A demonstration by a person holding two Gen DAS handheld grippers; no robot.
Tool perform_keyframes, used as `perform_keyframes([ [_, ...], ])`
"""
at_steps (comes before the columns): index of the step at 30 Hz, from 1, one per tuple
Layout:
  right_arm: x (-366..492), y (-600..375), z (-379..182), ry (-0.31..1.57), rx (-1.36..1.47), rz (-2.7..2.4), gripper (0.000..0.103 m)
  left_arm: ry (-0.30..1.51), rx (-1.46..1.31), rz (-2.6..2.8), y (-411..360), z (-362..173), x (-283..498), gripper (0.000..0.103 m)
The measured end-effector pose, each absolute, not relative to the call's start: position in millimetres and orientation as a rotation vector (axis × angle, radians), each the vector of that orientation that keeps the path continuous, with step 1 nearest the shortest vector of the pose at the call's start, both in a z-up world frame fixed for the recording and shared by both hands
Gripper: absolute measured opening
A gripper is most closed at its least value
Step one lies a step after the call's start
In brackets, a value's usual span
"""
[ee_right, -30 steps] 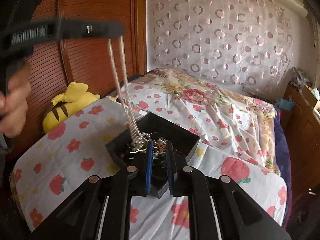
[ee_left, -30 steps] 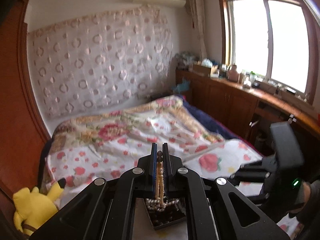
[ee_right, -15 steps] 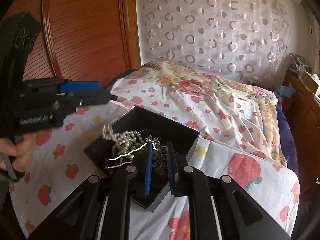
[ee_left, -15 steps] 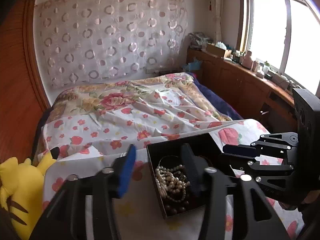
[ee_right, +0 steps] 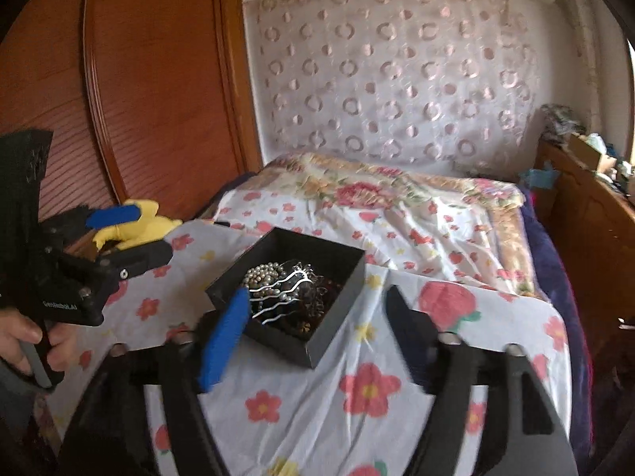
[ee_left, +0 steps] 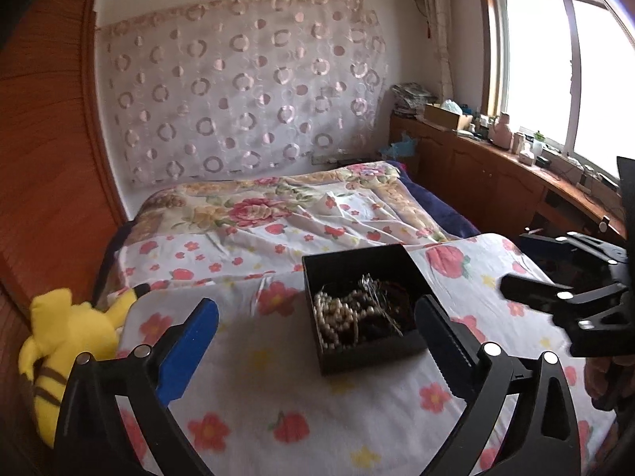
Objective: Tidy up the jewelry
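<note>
Left tool [ee_left: 315, 331] spreading, jaws apart, nothing between them; black box [ee_left: 359, 351] on the flowered tabletop [ee_left: 258, 396] holds a pearl strand [ee_left: 337, 317] tangled over darker pieces too murky to name; right tool [ee_right: 317, 333] blurred, opening, empty

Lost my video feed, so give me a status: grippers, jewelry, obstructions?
Left gripper and right gripper both opening, nothing between the jaws. Pearl necklace piled in black box on floral sheet. Nothing in the way.
</note>
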State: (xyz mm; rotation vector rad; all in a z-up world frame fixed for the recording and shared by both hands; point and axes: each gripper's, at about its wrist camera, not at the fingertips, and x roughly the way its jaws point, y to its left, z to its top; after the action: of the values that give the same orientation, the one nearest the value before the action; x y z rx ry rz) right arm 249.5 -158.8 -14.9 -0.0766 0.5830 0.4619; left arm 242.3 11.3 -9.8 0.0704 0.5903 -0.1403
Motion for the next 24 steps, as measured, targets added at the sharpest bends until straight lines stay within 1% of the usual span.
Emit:
perform_keyframes([
  [1,236,-164,-10,0.561,-0.069,0.442,0.095,0.586,0.067,-0.132,10,-7,232,0.096],
  [2,225,-167,-7,0.542,-0.062,0.427,0.101,0.581,0.065,-0.125,10,-6,225,0.096],
  [12,138,-188,12,0.463,-0.033,0.334,0.101,0.526,0.062,-0.074,-7,9,143,0.096],
  [16,110,-195,14,0.441,-0.011,0.283,0.101,0.508,0.010,-0.077,-7,12,111,0.096],
  [24,70,-201,10,0.402,-0.013,0.247,0.101,0.496,-0.001,-0.057,-7,13,74,0.096],
])
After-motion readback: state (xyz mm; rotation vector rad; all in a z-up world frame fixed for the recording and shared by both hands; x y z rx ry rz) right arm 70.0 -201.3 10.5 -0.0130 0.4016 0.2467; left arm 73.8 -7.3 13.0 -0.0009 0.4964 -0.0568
